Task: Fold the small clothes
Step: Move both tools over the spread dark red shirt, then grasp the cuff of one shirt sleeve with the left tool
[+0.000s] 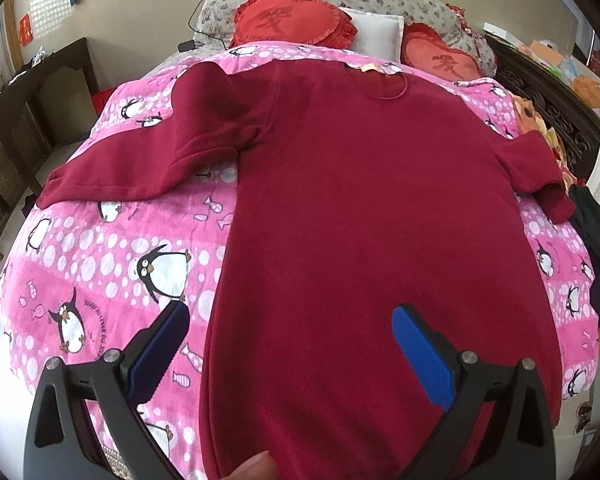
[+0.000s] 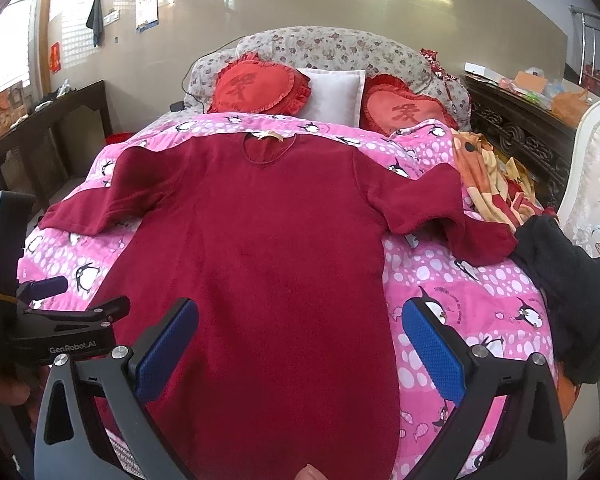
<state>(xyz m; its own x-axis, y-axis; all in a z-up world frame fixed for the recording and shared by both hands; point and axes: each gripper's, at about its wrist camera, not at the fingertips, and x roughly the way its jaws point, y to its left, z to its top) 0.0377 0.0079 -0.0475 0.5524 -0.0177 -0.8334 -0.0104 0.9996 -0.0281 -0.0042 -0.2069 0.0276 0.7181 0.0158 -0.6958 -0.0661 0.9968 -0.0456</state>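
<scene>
Red top [image 2: 260, 248] flat on pink blanket [image 2: 460, 288], mid frame. Looks soft, thick, floppy, not slippery. Left claw [image 1: 288, 344] wide, empty. Right claw [image 2: 300, 340] wide, empty. Best grab: sleeve [image 2: 452, 220] end, right side.

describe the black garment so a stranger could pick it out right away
Start at the bed with the pink penguin quilt. Follow the red top out along its right sleeve to the bed's right edge. The black garment lies crumpled there, the only dark, unpatterned cloth.
</scene>
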